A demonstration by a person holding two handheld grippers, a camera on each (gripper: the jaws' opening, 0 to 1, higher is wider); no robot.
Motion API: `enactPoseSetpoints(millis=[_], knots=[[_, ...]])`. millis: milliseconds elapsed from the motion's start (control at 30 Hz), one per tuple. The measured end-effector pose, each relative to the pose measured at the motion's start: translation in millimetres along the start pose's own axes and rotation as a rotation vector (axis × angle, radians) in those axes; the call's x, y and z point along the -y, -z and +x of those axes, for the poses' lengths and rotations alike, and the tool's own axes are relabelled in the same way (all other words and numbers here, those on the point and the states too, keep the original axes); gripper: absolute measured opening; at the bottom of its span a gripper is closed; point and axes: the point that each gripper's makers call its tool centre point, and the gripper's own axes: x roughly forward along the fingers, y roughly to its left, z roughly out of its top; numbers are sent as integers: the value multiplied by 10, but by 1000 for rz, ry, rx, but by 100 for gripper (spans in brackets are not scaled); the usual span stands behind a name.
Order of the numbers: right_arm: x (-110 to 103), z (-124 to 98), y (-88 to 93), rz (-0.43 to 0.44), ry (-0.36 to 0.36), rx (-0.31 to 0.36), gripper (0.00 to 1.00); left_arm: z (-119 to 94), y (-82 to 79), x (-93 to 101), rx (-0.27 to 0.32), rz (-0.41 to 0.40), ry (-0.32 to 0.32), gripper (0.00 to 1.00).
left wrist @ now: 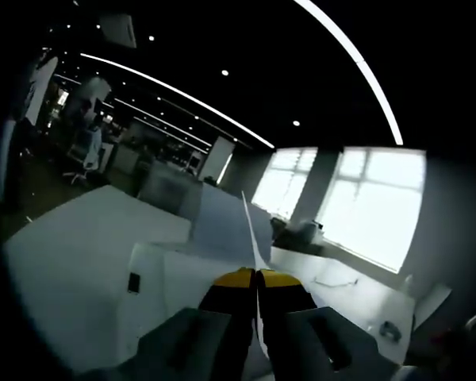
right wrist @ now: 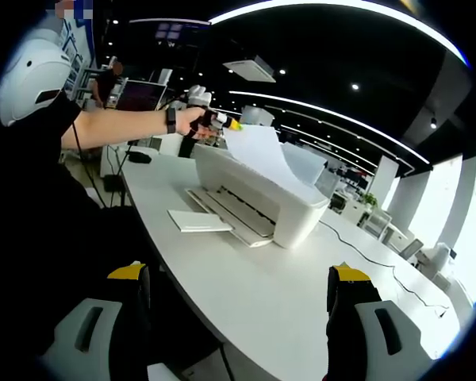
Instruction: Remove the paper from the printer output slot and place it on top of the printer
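One printer (right wrist: 262,198) on desk (right wrist: 301,294). One sheet of paper (right wrist: 258,151) held above printer. Second white sheet (right wrist: 305,163) stands behind it. One flat white pad (right wrist: 198,221) beside printer. Two grippers: left gripper (right wrist: 226,123), right gripper (right wrist: 238,286).

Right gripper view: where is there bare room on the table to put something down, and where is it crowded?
The table is bare between the right gripper and the printer, and onward toward the window side. It is crowded at the printer's front, by its tray and the small white pad. Above it, the left gripper holds the paper.

A white table (right wrist: 301,302) carries the printer (right wrist: 258,198) (white, cabled) and a flat pad (right wrist: 198,221).
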Motion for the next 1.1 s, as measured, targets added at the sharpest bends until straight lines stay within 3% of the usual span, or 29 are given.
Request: enactPoseSetpoints(millis=[1100], knots=[[3,-5,16,3,-1,-1,88,-60,-56,-67,59,-16,-25,5]])
